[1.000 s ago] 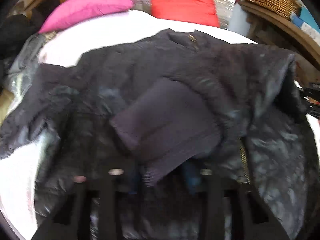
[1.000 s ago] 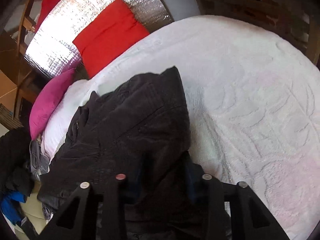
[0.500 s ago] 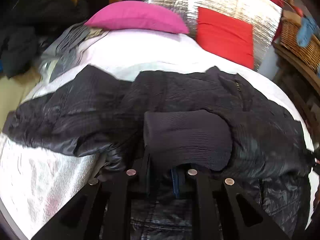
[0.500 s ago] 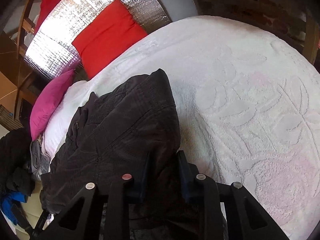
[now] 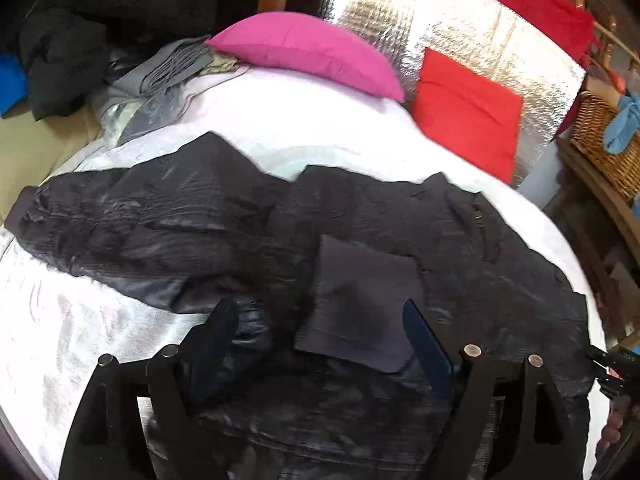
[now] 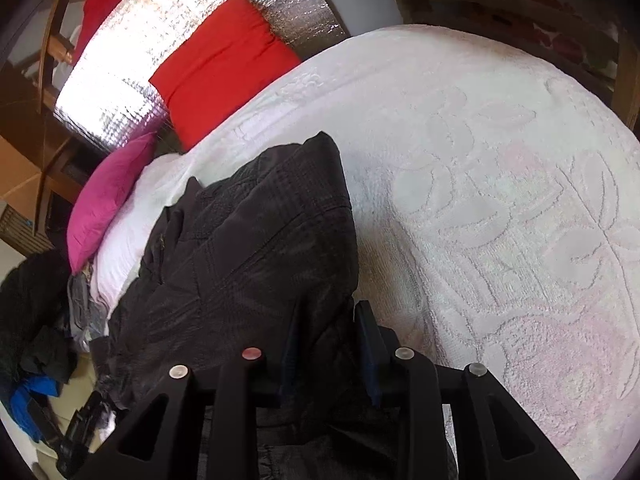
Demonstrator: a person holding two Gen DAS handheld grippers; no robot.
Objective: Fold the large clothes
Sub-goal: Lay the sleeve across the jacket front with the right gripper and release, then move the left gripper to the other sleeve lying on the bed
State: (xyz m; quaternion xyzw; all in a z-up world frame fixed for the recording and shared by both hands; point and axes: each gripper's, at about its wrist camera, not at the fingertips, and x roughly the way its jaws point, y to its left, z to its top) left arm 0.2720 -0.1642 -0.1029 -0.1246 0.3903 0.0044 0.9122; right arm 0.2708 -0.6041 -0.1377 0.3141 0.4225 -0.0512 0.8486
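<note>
A large black jacket (image 5: 168,240) lies spread on the white bedspread (image 5: 60,332). One sleeve is folded across the body, and its ribbed dark cuff (image 5: 360,300) rests on the jacket's middle. My left gripper (image 5: 320,320) is open, its jaws wide apart either side of the cuff and holding nothing. In the right wrist view the jacket (image 6: 248,248) is bunched at the left of the bedspread (image 6: 500,200). My right gripper (image 6: 326,324) is shut on the jacket's edge, with black fabric pinched between its fingers.
A pink pillow (image 5: 312,52) and a red pillow (image 5: 468,112) lie at the head of the bed against a silver foil panel (image 5: 460,28). Dark clothes (image 5: 80,24) are piled at the left. A wicker basket (image 5: 604,136) stands on a wooden shelf at the right.
My left gripper has opened and let go of the sleeve cuff, which now lies flat on the jacket. The right gripper has kept its grip on the jacket's edge and barely moved.
</note>
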